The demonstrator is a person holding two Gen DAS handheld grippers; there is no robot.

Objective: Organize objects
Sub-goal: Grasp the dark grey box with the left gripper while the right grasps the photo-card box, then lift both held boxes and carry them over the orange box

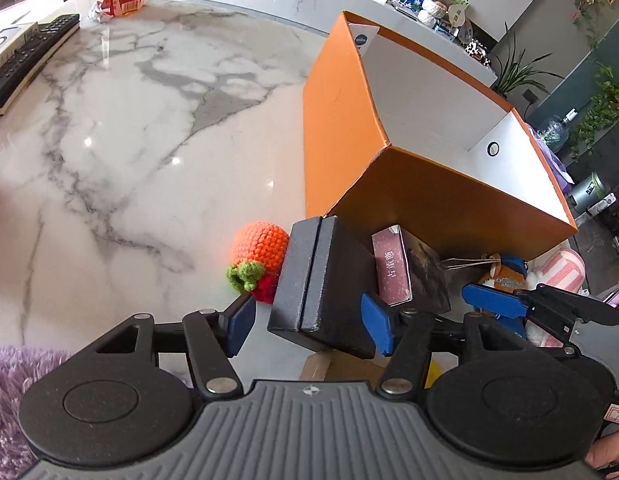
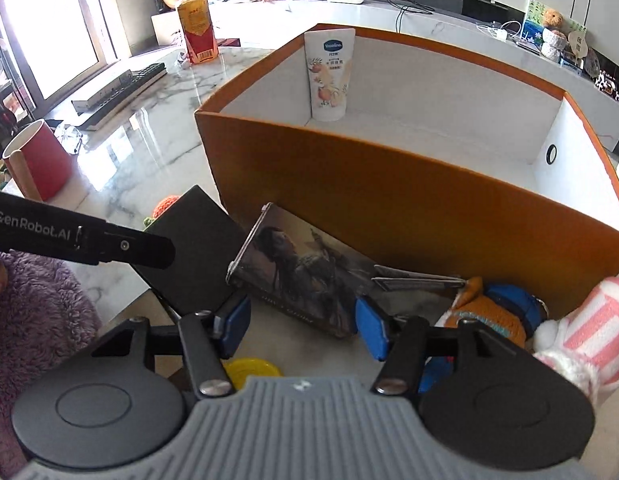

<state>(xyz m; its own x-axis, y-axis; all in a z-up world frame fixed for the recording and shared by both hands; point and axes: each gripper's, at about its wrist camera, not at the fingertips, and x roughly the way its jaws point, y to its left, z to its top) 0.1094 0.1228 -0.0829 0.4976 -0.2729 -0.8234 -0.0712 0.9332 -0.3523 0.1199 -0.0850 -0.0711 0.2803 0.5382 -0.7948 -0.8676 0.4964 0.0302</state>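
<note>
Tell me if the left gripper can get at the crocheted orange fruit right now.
Probably not directly. The left gripper has its jaws open around the black case, which stands between them and the crocheted orange fruit just beyond its left edge.

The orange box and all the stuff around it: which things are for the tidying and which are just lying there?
For the tidying:
orange box
black case between the left gripper's jaws
picture box
knitted carrot
knitted doll
cream tube, already inside

Just lying about:
remote control
red cup
drink bottle
</note>
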